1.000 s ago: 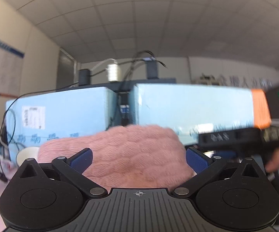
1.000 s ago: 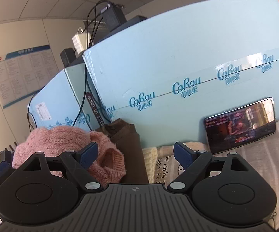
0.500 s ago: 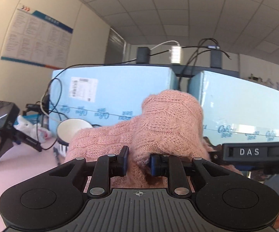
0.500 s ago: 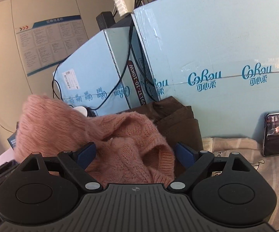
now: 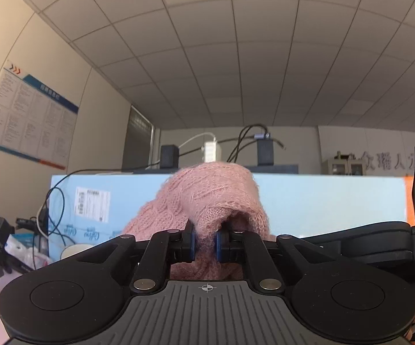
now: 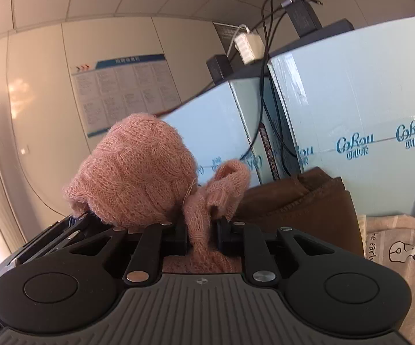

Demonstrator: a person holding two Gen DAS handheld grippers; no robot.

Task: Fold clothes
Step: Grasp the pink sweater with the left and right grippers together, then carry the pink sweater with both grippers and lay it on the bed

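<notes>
Pink knit sweater [image 5: 207, 195] is pinched in both the left gripper [image 5: 205, 244] and right gripper [image 6: 201, 234], jaws clamped.

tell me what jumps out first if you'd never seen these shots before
The fuzzy pink knit sweater fills the middle of both views, bunched up and pinched at once by the left gripper and the right gripper, jaws closed on the knit. Behind it stand pale blue cartons with cables and black adapters on top. To the right of the sweater, a brown garment lies against the cartons.
</notes>
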